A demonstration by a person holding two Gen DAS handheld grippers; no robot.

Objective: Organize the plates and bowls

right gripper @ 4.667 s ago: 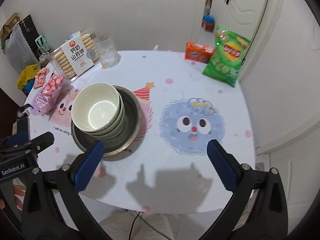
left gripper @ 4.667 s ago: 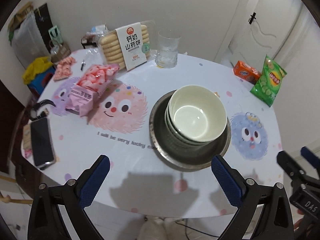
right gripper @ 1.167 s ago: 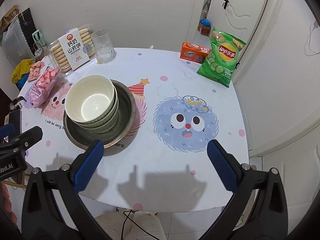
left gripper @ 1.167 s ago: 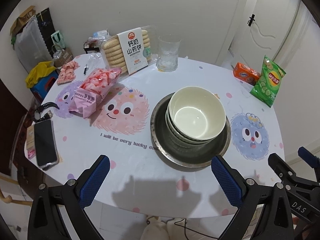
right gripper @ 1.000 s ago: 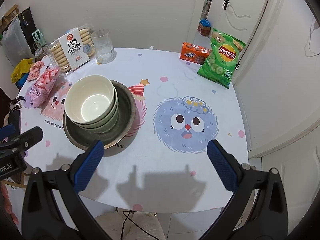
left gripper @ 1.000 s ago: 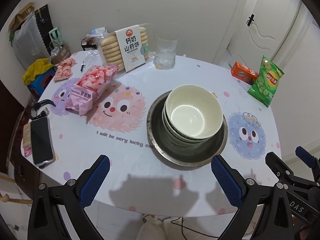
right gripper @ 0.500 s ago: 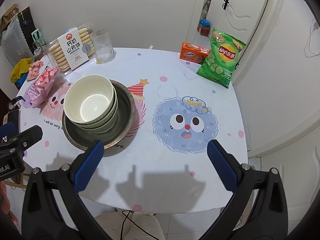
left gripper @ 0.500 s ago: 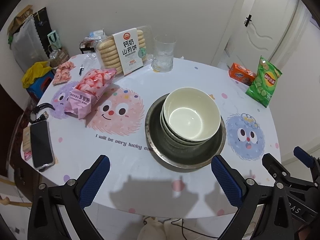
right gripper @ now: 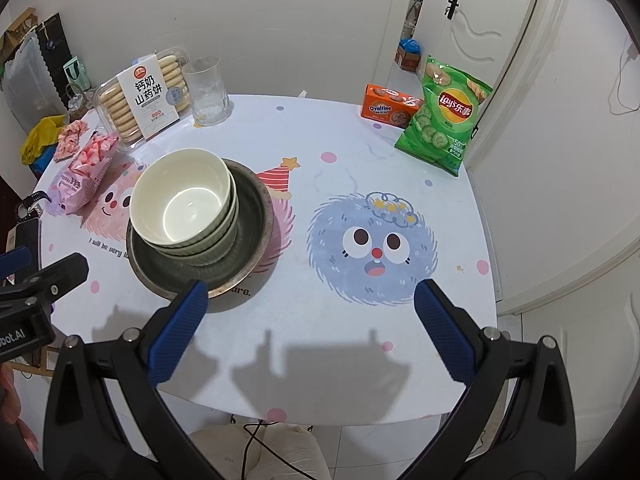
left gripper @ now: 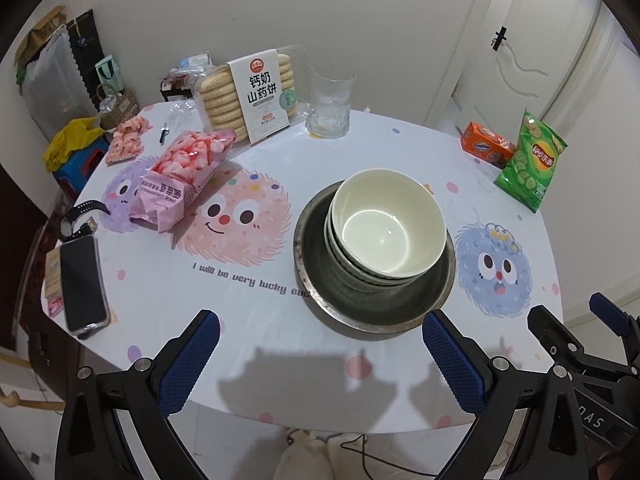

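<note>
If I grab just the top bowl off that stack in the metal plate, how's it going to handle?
The top bowl looks glazed and glossy, so probably slick and breakable. It sits nested in the bowls beneath, so it may drag the next one up. The stack sits off-centre in the metal plate, which might shift.

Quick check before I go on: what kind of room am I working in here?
Most likely a home dining corner. A round table with a cartoon-print cloth holds stacked bowls in a metal plate, snack packs like the chips bag, and a phone; an interior door stands behind.
</note>
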